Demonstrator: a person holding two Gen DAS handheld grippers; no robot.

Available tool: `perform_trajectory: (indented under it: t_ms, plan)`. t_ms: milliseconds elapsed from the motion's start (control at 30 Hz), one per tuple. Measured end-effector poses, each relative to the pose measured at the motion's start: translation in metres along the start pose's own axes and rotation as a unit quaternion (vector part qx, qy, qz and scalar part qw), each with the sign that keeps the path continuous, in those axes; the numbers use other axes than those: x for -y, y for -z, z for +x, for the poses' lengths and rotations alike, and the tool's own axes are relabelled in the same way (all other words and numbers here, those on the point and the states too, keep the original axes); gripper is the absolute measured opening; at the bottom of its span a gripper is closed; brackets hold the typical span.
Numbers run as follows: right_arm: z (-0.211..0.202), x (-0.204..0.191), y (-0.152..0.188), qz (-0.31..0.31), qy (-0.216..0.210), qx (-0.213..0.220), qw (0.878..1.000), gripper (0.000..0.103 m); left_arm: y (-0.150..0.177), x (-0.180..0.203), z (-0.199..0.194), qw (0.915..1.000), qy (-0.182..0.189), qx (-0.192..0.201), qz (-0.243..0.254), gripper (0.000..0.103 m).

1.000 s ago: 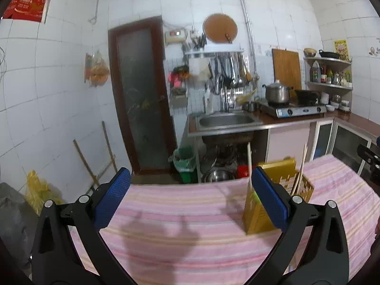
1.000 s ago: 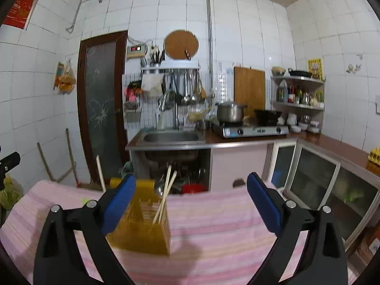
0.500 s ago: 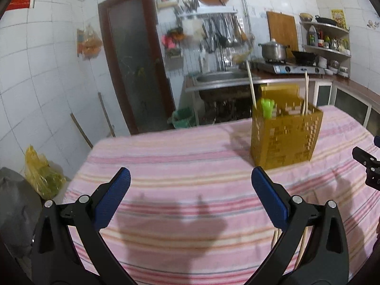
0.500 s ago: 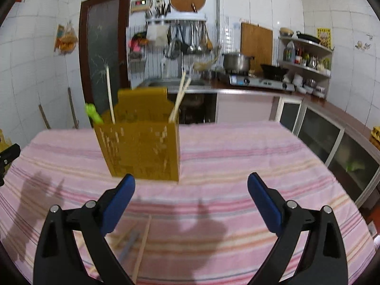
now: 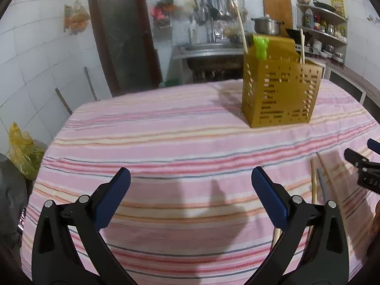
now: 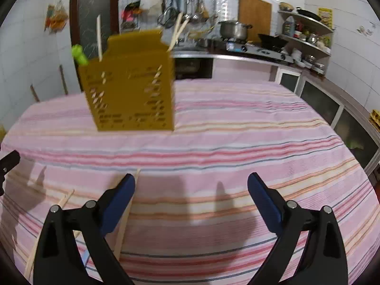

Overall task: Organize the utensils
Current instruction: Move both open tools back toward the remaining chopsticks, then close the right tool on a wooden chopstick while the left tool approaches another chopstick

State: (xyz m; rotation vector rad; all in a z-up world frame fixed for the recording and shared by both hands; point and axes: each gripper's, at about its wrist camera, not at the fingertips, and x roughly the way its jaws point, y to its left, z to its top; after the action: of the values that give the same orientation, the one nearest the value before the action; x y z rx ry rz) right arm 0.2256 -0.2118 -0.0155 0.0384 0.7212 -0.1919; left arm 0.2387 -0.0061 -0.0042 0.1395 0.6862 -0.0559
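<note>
Both grippers are spread wide and hold nothing — the left gripper hangs over bare striped cloth, and the right gripper hangs low over the table with loose chopsticks lying by its left finger. More of these chopsticks, along with a dark, flat utensil too blurred to name, lie on the tablecloth between the two grippers, near the table's front edge. Well beyond them stands the yellow holder, upright on the cloth, with a few chopsticks and a green-topped utensil already standing in it.

By my reading, the step in hand is the reach for the next loose chopstick — nothing has been picked up yet. The next move calls for lowering the right gripper so one stick sits between its fingers, closing on it, then lifting and tipping it upright to drop into the holder. Thin sticks lying flat on soft cloth may roll or slip from the grasp.
</note>
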Motion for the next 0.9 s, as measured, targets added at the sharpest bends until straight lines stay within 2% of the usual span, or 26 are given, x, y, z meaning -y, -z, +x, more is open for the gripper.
perform_trajectory:
  t_ms: [100, 133, 233, 300, 367, 400, 500, 567, 767, 900]
  plan:
    - [0.007, -0.015, 0.002, -0.02, -0.001, -0.017, 1.0, 0.09, 0.004, 0.001, 0.008, 0.9998, 0.013, -0.015, -0.006, 0.098]
    - [0.009, -0.018, 0.002, -0.023, -0.005, -0.024, 0.999, 0.086, 0.005, 0.002, 0.01, 0.9996, 0.019, -0.02, -0.008, 0.098]
    - [0.018, -0.028, 0.004, -0.031, -0.003, -0.046, 0.998, 0.085, 0.005, 0.005, 0.015, 0.9991, 0.027, -0.03, -0.009, 0.098]
    - [0.025, -0.034, 0.005, -0.039, -0.002, -0.064, 0.997, 0.074, 0.007, 0.008, 0.018, 0.9987, 0.036, -0.035, -0.007, 0.098]
    - [0.029, -0.036, 0.005, -0.035, -0.011, -0.08, 0.996, 0.052, 0.007, 0.01, 0.019, 0.9985, 0.042, -0.036, -0.003, 0.098]
    - [0.029, -0.037, 0.005, -0.027, -0.017, -0.084, 0.996, 0.049, 0.008, 0.012, 0.02, 0.9983, 0.044, -0.036, -0.001, 0.098]
    - [0.03, -0.046, 0.003, -0.032, -0.018, -0.087, 0.996, 0.032, 0.009, 0.015, 0.022, 0.9973, 0.059, -0.043, 0.002, 0.098]
    - [0.032, -0.048, 0.001, -0.032, -0.022, -0.091, 0.995, 0.015, 0.009, 0.016, 0.023, 0.9966, 0.067, -0.047, 0.003, 0.098]
    - [0.025, -0.039, 0.004, -0.03, -0.027, -0.098, 0.994, 0.007, 0.013, 0.03, 0.02, 0.9926, 0.102, -0.06, 0.027, 0.098]
    - [0.019, -0.025, 0.009, -0.02, -0.035, -0.101, 0.994, 0.007, 0.02, 0.045, 0.025, 0.9891, 0.11, -0.077, 0.061, 0.09]
